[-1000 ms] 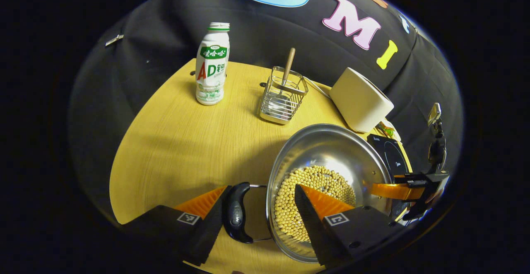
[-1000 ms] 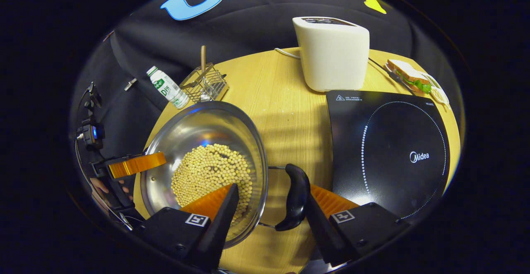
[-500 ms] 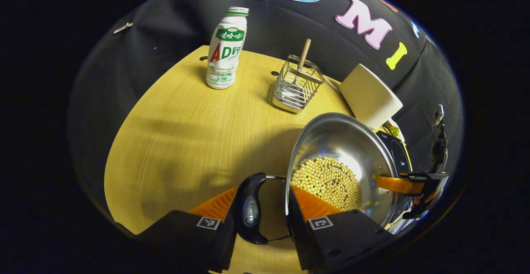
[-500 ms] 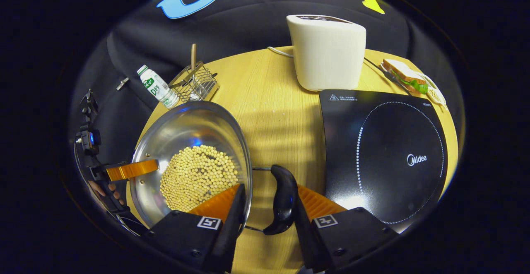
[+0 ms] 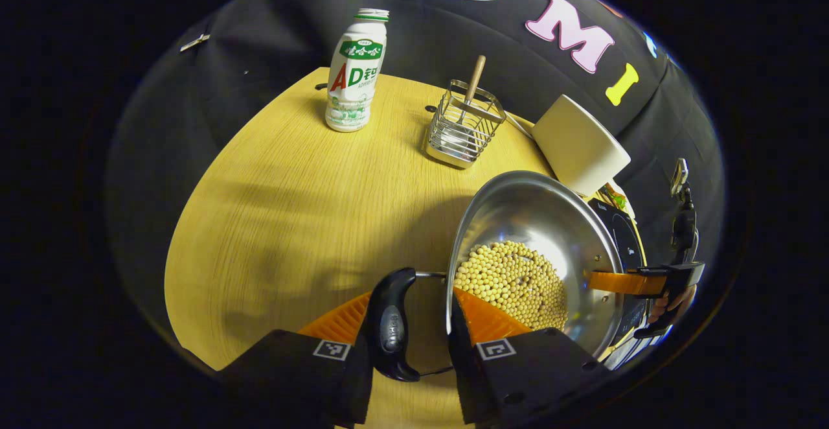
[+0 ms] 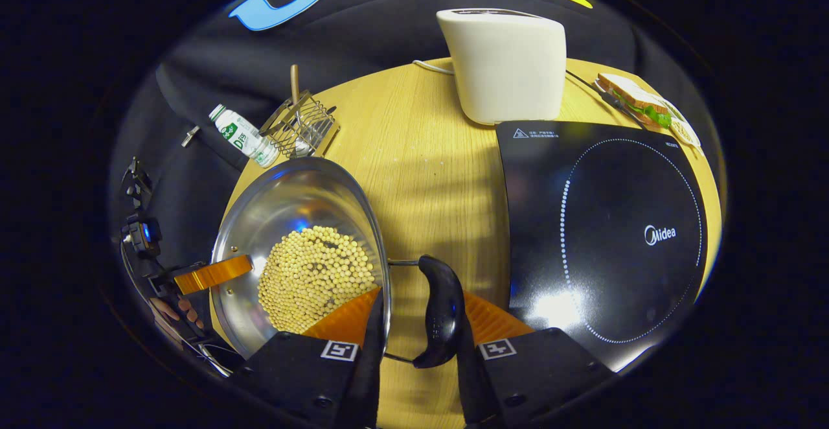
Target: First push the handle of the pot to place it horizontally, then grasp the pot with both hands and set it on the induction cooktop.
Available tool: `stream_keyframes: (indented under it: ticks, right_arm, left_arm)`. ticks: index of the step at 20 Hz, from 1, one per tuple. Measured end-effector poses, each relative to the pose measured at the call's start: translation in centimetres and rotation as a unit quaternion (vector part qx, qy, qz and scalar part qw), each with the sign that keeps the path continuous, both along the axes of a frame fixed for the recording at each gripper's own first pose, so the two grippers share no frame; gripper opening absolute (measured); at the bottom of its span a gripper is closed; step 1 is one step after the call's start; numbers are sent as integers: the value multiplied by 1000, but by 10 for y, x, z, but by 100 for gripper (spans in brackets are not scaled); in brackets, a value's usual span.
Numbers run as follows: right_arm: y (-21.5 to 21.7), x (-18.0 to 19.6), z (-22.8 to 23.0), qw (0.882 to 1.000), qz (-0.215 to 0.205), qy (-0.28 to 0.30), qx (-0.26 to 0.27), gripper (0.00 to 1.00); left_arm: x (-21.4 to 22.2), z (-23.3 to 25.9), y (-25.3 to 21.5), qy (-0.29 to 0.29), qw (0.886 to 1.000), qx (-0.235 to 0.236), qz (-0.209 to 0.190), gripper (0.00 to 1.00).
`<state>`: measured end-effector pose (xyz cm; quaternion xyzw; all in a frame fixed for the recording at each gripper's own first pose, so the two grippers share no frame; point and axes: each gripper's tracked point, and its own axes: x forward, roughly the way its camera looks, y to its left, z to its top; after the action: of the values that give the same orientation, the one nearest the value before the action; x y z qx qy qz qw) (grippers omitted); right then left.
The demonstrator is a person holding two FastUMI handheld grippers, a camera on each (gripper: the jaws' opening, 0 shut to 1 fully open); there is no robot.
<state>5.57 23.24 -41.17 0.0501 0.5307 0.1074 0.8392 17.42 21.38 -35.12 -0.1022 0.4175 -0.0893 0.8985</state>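
A steel pot holding soybeans sits left of the black induction cooktop. My left gripper is shut on the pot's left black handle, one finger outside the handle and the other inside the rim. Farther off in the left gripper view, my right gripper grips the pot's opposite side. My right gripper is shut on the right black handle the same way, with one finger over the beans. In the right gripper view, my left gripper and a hand show beyond the pot.
On the wooden table stand a white drink bottle, a wire rack with a wooden-handled utensil, and a cream toaster behind the cooktop. A sandwich lies at the far right.
Both grippers went from open around the handles to shut, each clamping a handle against the pot rim. Both views shifted slightly, the cooktop now a little closer in the right gripper view.
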Motion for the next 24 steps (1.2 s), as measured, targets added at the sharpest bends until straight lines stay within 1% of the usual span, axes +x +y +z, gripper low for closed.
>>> stream_keyframes:
  ticks: [1,2,3,6,7,8,9,10,12,15,16,17,21,22,23,24]
  right_arm:
    - [0,-2,4,1000,2,-3,0,53]
    - [-1,-4,9,1000,6,-7,2,48]
    - [-1,-6,15,1000,8,-10,3,52]
    - [-7,-8,36,1000,10,-25,8,53]
    - [-11,-7,43,999,10,-30,9,48]
    - [-17,-7,49,999,9,-33,9,52]
    - [-23,-5,55,999,8,-38,10,48]
    - [-31,-6,63,999,5,-43,11,52]
    - [-48,-6,74,999,-1,-50,11,52]
    - [-81,-11,83,998,-22,-48,14,52]
    - [-93,-13,86,998,-31,-49,14,48]
    - [-106,-14,89,998,-38,-50,15,52]
    - [-154,-16,103,996,-65,-56,13,52]
    - [-167,-16,106,996,-71,-58,12,48]
    - [-180,-14,109,995,-77,-60,10,48]
    - [-192,-13,110,995,-81,-62,9,52]
  left_arm:
    - [-7,1,0,3,1000,-3,3,56]
    - [-11,5,-2,5,1000,-5,4,56]
    - [-14,10,-3,2,1000,-6,2,56]
    - [-16,30,-11,-14,1000,0,-5,56]
    - [-16,36,-15,-19,1000,1,-7,56]
    - [-16,42,-21,-24,1000,2,-11,56]
    - [-16,46,-27,-27,1000,3,-14,55]
    - [-16,51,-36,-30,999,1,-16,57]
    - [-17,58,-55,-34,999,-1,-25,56]
    - [-16,65,-89,-34,998,1,-43,56]
    - [-16,68,-101,-35,998,3,-50,56]
    - [-16,69,-114,-35,998,5,-57,56]
    - [-11,76,-167,-39,996,9,-84,55]
    - [-9,77,-180,-40,995,9,-90,55]
    - [-6,78,-194,-41,995,7,-94,56]
    - [-4,78,-207,-40,995,6,-97,56]
